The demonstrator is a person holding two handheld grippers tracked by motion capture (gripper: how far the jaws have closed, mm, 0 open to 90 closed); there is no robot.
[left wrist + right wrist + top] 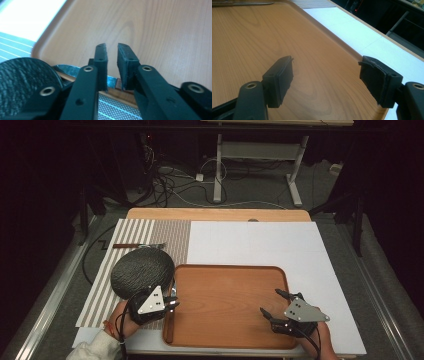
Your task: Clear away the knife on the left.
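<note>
While I read the high view first: wooden tray (225,305) at the table's near edge, dark plate (142,270) at its left rim, a knife (139,245) beyond the plate. My left gripper (172,301) sits on the tray's left rim; my right gripper (270,304) hovers, jaws wide, over the near right corner.

Left gripper view: jaws narrow, straddling a metal blade (75,70) and the rim, whether gripping it I cannot tell. Risk: lifting could drag the tray into the plate.

Right gripper view: jaws wide, empty, above bare tray wood.

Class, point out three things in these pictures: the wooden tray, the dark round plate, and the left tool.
wooden tray (225,300), high view, bare middle of its floor.
dark round plate (142,270), high view, centre of its textured top.
left tool (112,53), left gripper view, midway between its fingertips.
</note>
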